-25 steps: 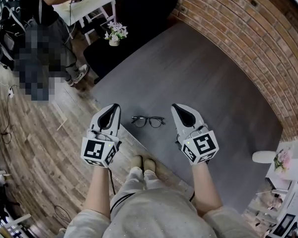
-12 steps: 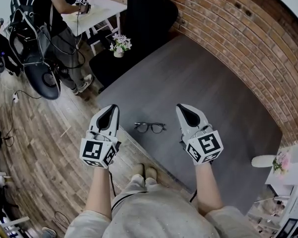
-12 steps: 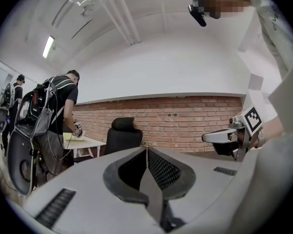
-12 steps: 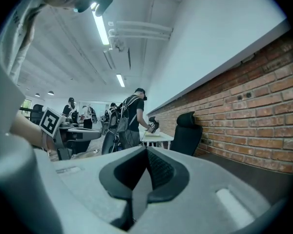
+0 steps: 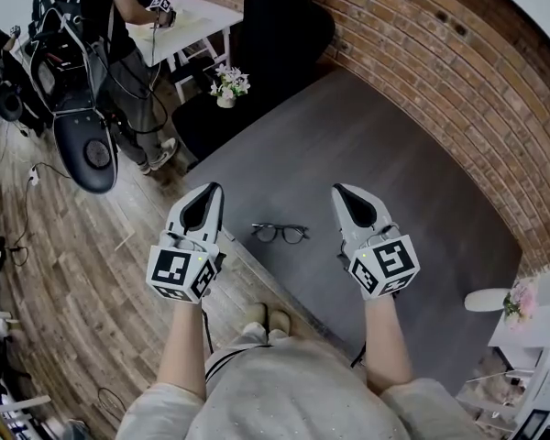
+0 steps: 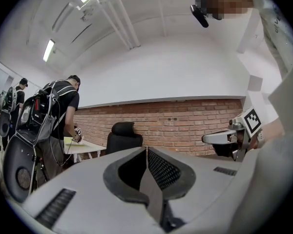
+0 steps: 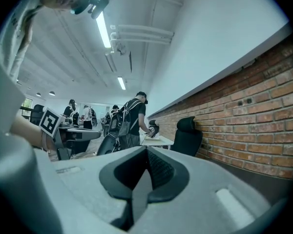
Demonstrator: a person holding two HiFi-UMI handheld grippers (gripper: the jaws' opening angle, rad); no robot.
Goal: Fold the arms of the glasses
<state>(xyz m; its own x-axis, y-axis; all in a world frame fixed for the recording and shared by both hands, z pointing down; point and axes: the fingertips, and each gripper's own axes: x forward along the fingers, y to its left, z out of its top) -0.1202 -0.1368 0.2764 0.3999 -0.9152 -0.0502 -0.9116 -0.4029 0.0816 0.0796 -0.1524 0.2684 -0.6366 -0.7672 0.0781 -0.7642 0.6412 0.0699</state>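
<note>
The glasses (image 5: 280,233) are seen on the grey surface (image 5: 394,172), between the left gripper (image 5: 211,193) and right gripper (image 5: 342,192). The jaws of these 2 are pressed together, empty. If they are lowered like this, the frame could be pushed away.

The person stands with the bare left forearm (image 5: 185,342) and bare right forearm (image 5: 385,342) stretched forward, side by side. The left white-and-grey two-jawed tool (image 5: 211,193) points level, jaws pressed together, empty. The right white-and-grey two-jawed tool (image 5: 342,192) matches it, also closed and empty.
</note>
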